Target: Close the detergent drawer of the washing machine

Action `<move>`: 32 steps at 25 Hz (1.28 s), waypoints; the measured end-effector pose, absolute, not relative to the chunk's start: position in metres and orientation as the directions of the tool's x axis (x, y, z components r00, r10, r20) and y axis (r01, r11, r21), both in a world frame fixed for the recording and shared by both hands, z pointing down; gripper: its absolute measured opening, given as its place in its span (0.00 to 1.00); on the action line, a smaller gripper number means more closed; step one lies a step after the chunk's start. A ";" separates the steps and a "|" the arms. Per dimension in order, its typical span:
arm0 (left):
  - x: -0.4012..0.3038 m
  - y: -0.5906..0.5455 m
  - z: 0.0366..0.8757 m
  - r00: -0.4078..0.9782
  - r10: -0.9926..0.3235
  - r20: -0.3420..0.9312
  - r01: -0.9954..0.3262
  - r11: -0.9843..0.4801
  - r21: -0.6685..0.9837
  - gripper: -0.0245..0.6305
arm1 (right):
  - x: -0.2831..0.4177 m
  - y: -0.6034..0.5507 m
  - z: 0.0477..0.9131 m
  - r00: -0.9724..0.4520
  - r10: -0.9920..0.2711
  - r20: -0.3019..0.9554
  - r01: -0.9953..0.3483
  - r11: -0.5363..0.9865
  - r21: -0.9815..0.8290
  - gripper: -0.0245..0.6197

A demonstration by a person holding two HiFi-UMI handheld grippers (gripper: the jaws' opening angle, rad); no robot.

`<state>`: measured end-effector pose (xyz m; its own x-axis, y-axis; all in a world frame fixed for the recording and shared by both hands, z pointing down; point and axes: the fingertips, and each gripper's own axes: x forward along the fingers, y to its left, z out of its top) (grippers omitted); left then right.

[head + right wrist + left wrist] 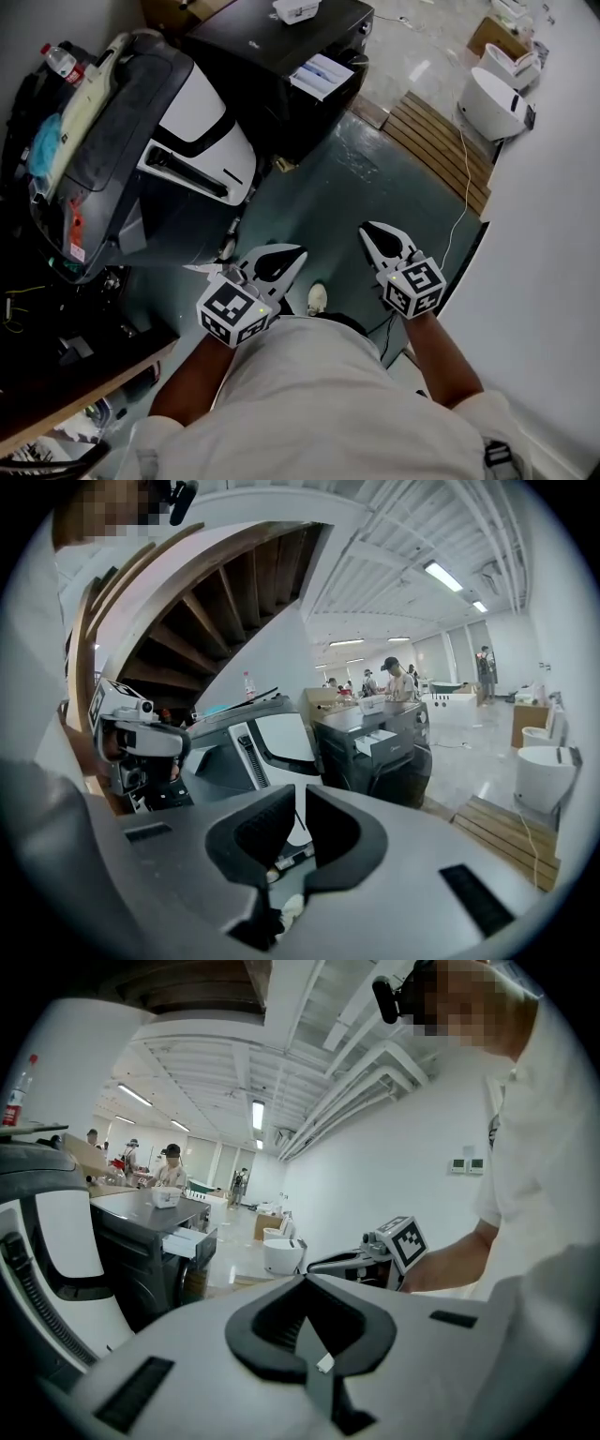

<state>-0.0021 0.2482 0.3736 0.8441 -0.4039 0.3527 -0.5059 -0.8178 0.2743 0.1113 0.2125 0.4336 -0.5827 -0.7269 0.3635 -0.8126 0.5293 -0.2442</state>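
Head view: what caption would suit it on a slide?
A person holds the left gripper and right gripper far from the dark washing machine, its detergent drawer open.

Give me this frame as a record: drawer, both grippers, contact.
washing machine: dark, ahead of the person
detergent drawer: white, pulled out
left gripper: jaws together, empty
right gripper: jaws slightly apart, empty
contact: none; both grippers held near the person's body, away from the drawer
task state: not yet closed
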 end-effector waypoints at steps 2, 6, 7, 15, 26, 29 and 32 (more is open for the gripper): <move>-0.008 0.225 0.373 0.850 -0.404 0.339 -0.500 -0.821 0.274 0.03 | 0.105 0.188 0.436 -0.579 -0.727 0.368 -0.815 0.531 -0.234 0.07; -0.019 0.177 0.367 0.867 -0.382 0.320 -0.470 -0.840 0.271 0.03 | 0.095 0.142 0.440 -0.549 -0.743 0.383 -0.835 0.503 -0.222 0.07; -0.022 0.165 0.364 0.872 -0.373 0.316 -0.459 -0.847 0.267 0.03 | 0.093 0.131 0.441 -0.539 -0.747 0.390 -0.842 0.494 -0.218 0.07; -0.055 0.078 0.360 0.901 -0.307 0.305 -0.389 -0.884 0.258 0.03 | 0.079 0.046 0.450 -0.456 -0.782 0.426 -0.889 0.424 -0.172 0.07; -0.068 0.007 0.367 0.923 -0.245 0.298 -0.333 -0.895 0.295 0.03 | 0.100 -0.048 0.488 -0.364 -0.810 0.459 -0.929 0.349 -0.120 0.07; -0.063 -0.012 0.370 0.924 -0.233 0.305 -0.330 -0.887 0.323 0.03 | 0.112 -0.075 0.502 -0.359 -0.808 0.467 -0.928 0.362 -0.088 0.07; -0.054 -0.035 0.369 0.917 -0.248 0.313 -0.350 -0.877 0.329 0.03 | 0.126 -0.104 0.516 -0.374 -0.794 0.480 -0.918 0.391 -0.069 0.09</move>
